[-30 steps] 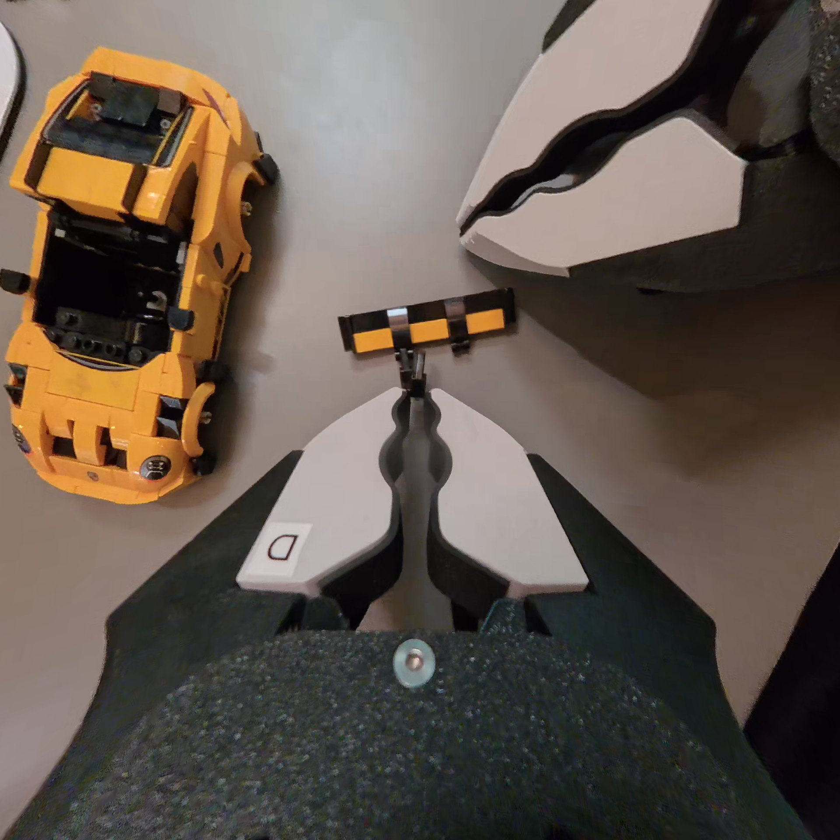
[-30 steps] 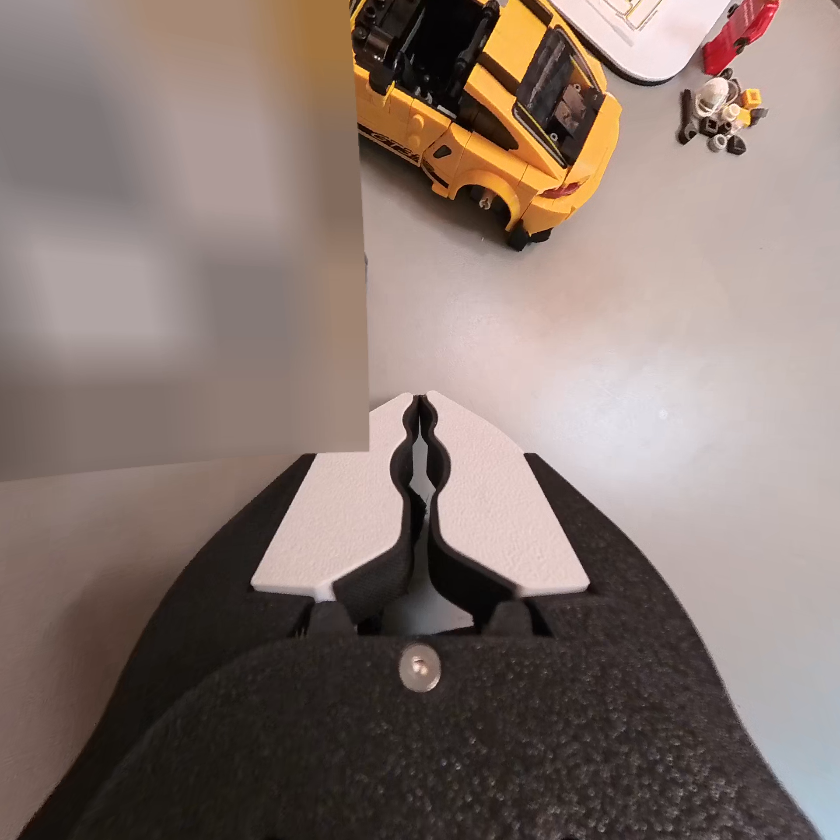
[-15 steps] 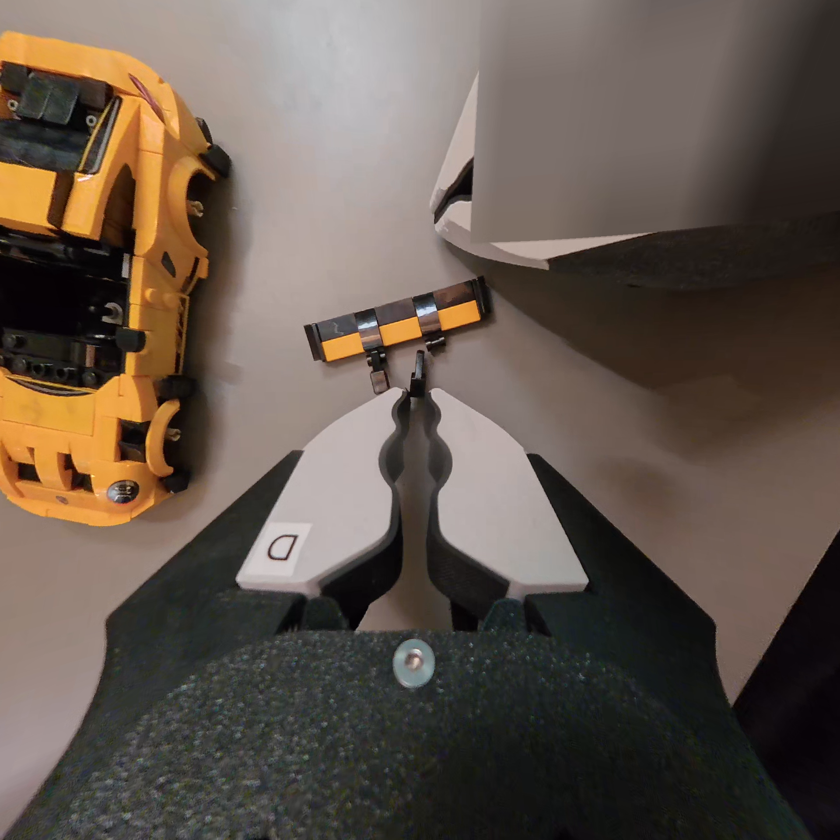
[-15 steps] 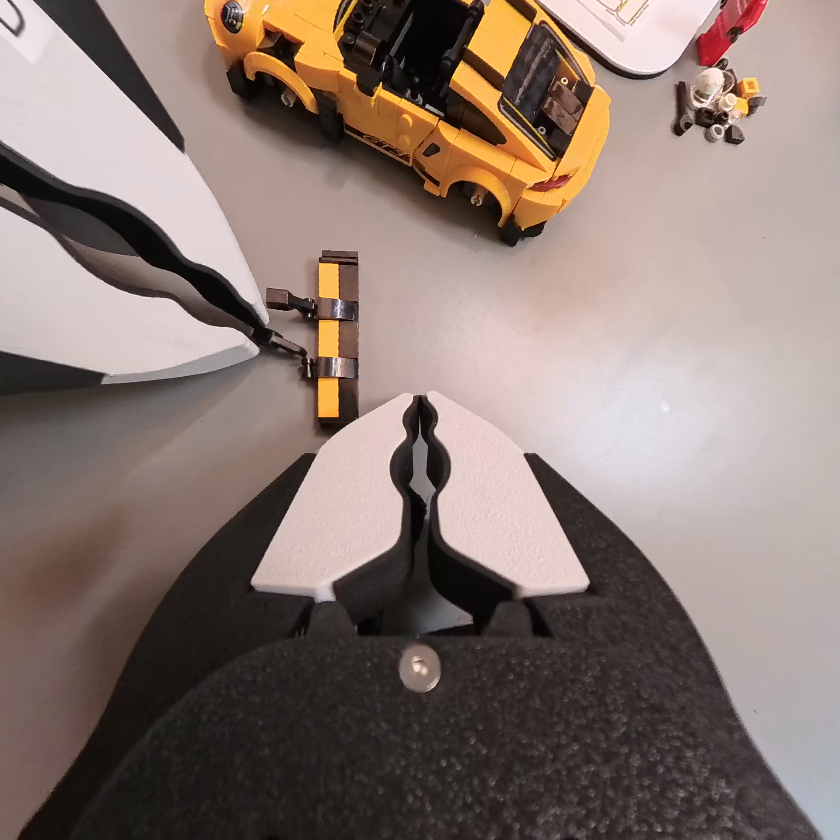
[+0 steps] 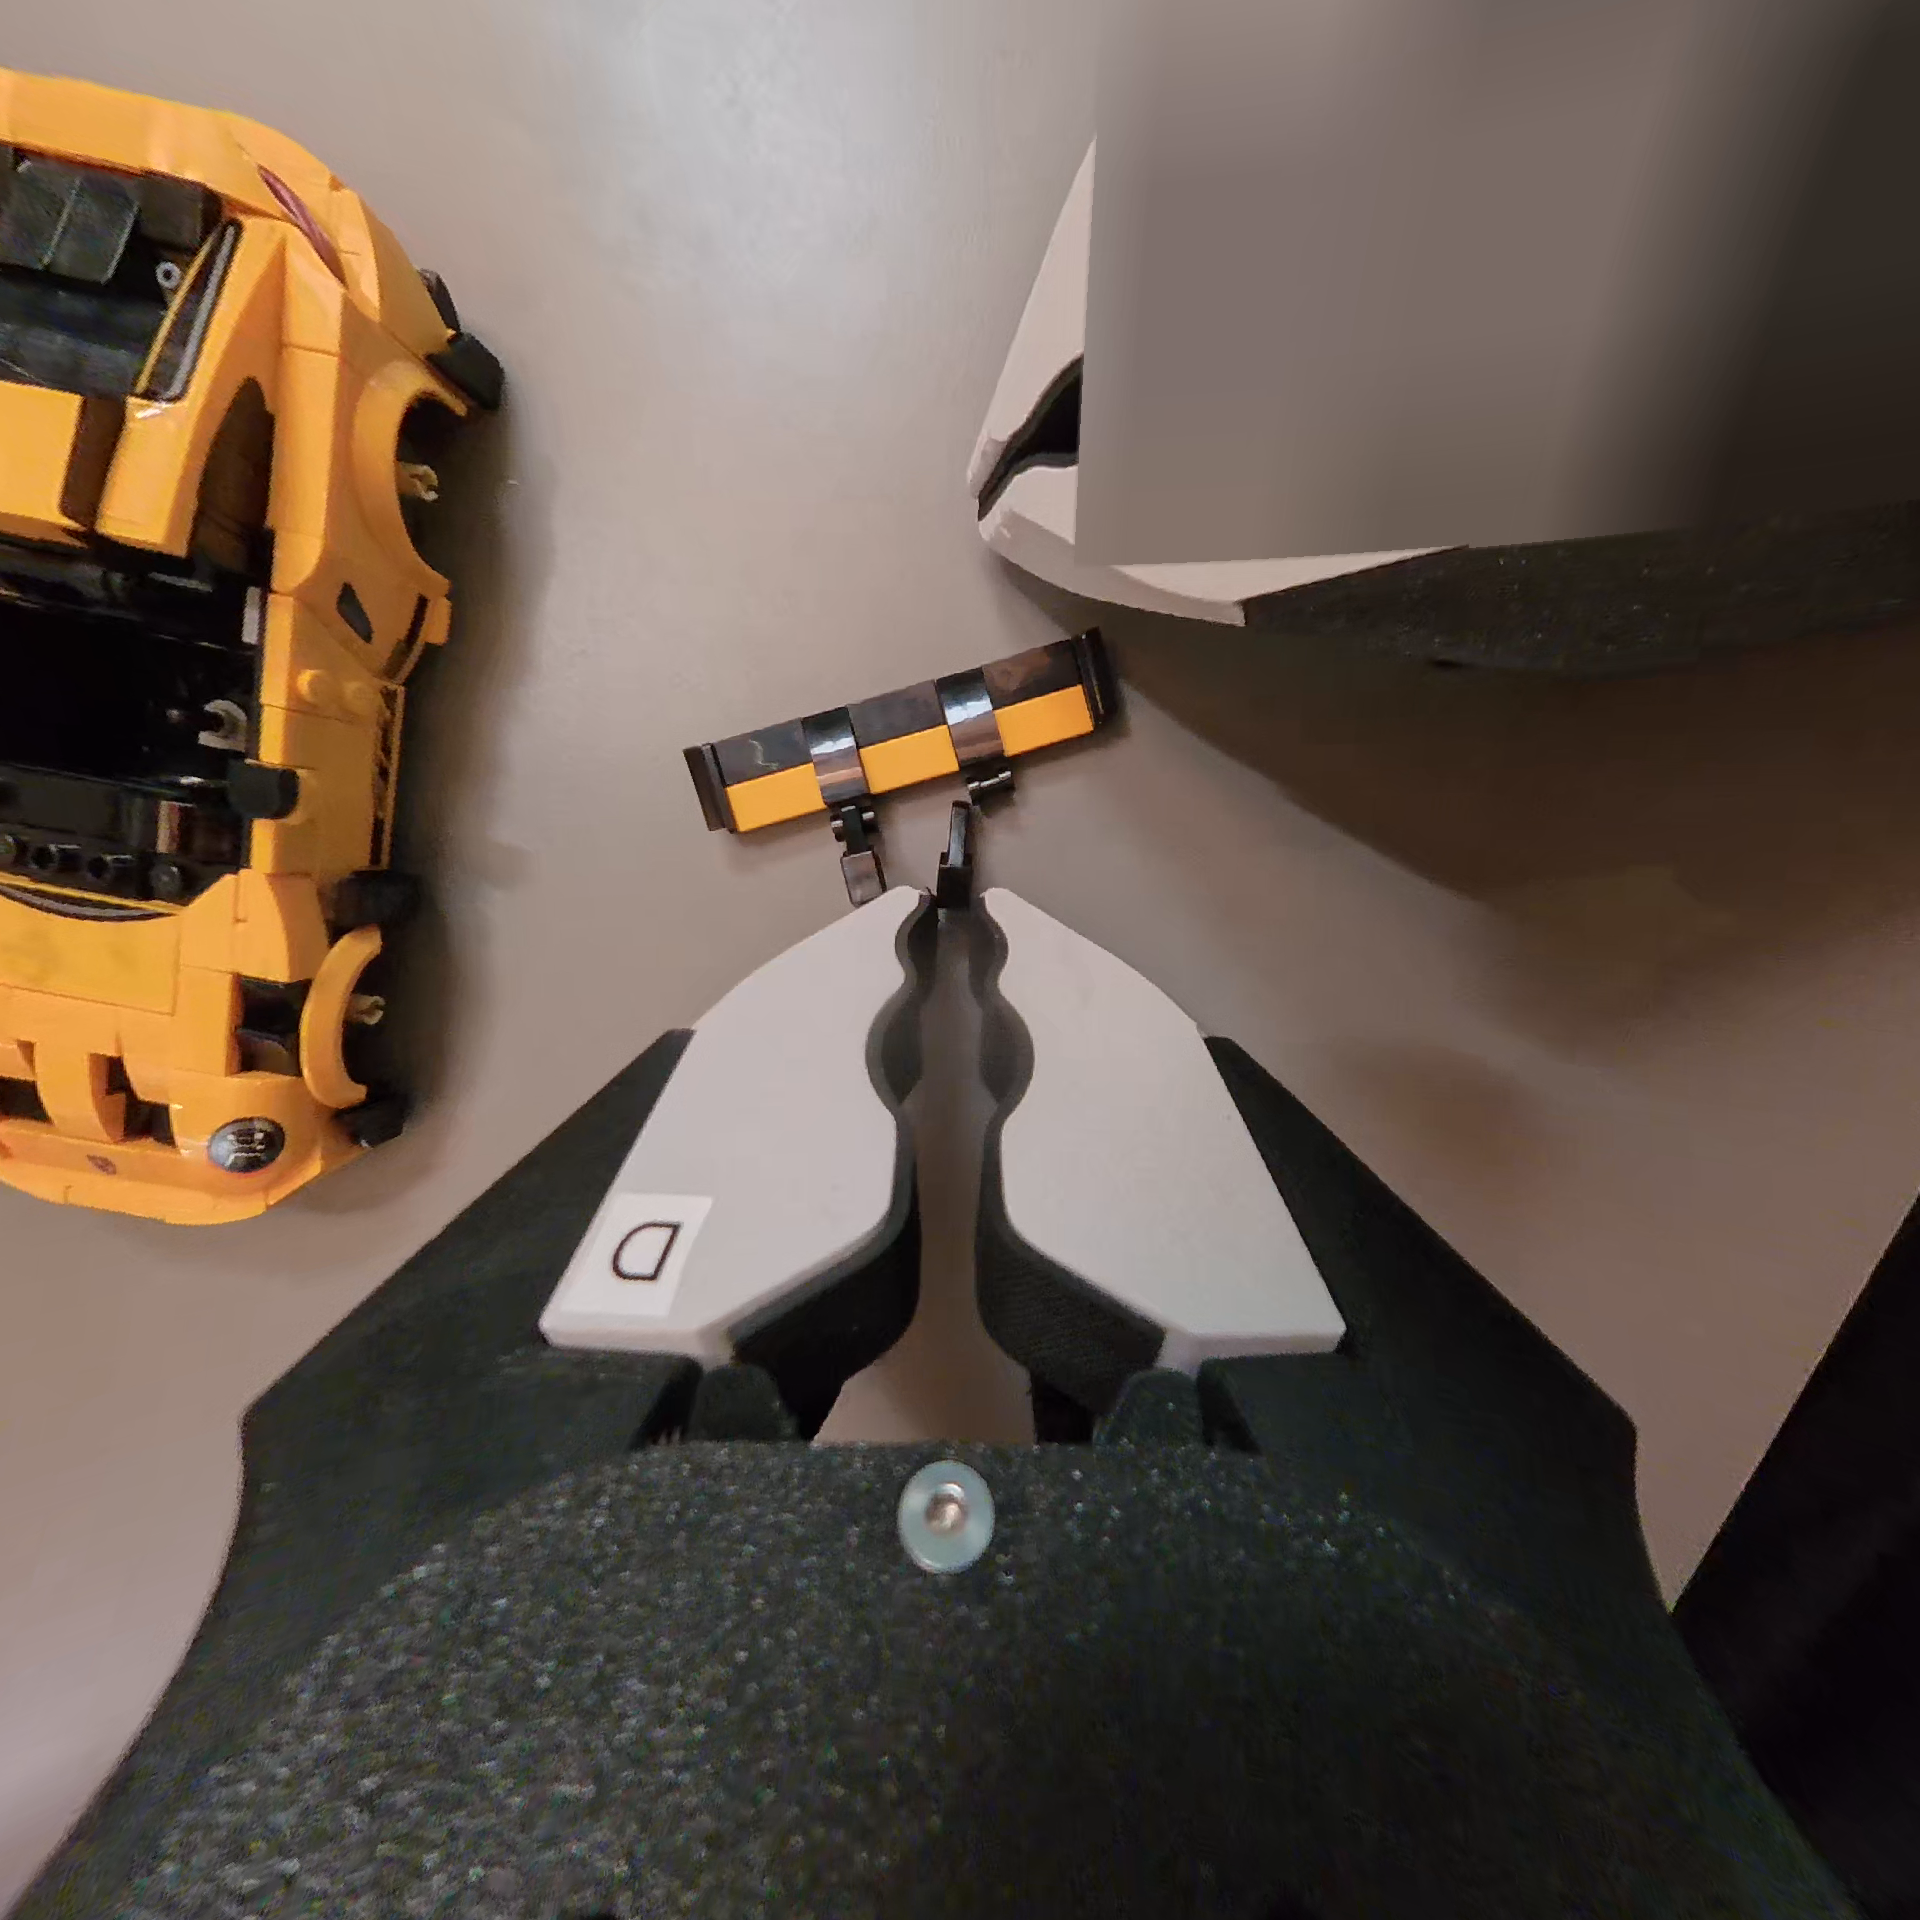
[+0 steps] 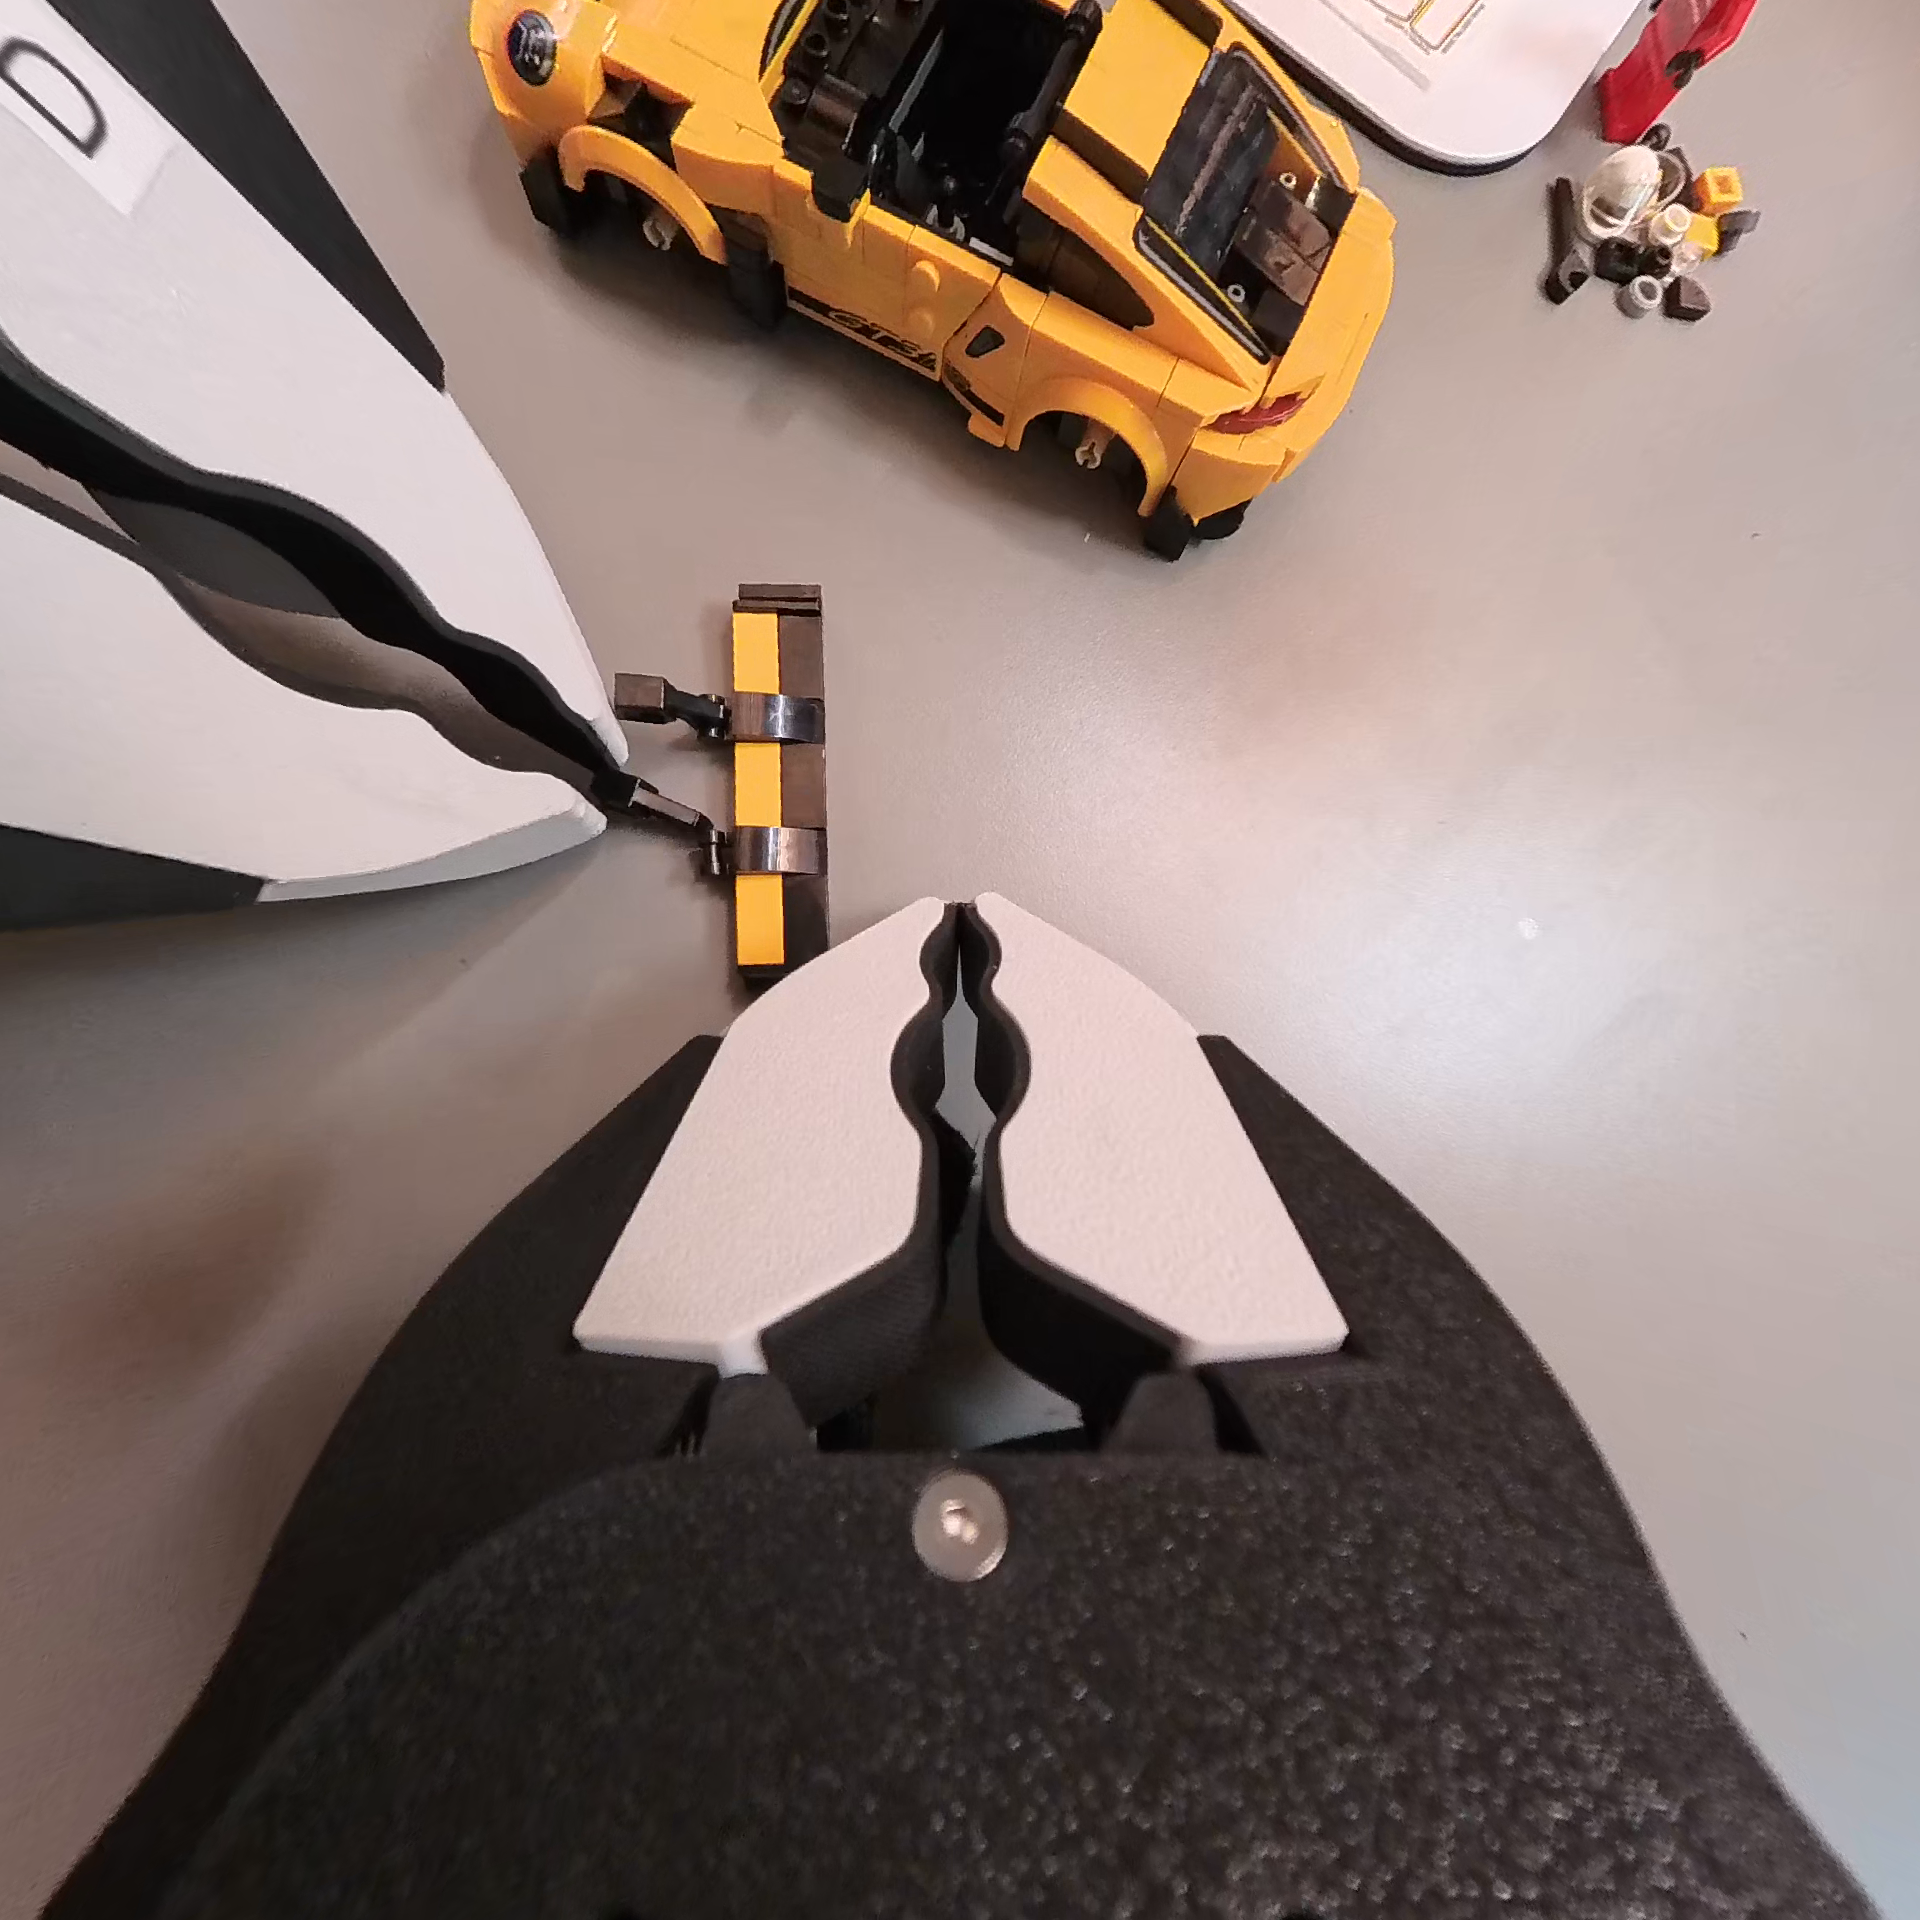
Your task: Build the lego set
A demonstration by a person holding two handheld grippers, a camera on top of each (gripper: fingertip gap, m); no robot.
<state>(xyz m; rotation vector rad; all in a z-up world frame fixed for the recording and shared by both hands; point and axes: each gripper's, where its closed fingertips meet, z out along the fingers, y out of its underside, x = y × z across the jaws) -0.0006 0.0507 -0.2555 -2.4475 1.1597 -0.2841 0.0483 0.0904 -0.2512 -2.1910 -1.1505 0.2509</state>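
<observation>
grey tabletop [image 6: 1351, 831], open right of spoiler [image 6: 777, 790]

In the right wrist view, the grey surface [image 6: 1403, 883] lies bare across the right and centre of the frame. The yellow car [image 6: 987, 239] blocks the top centre, with loose bits [image 6: 1642, 229] and a white board [image 6: 1455, 83] at upper right. The left tongs [image 6: 608, 790] fill the left edge, closed on one arm of the wing [image 6: 779, 790], which lies just ahead of the right tongs [image 6: 961, 909]. A narrow open strip runs between wing and car.
</observation>
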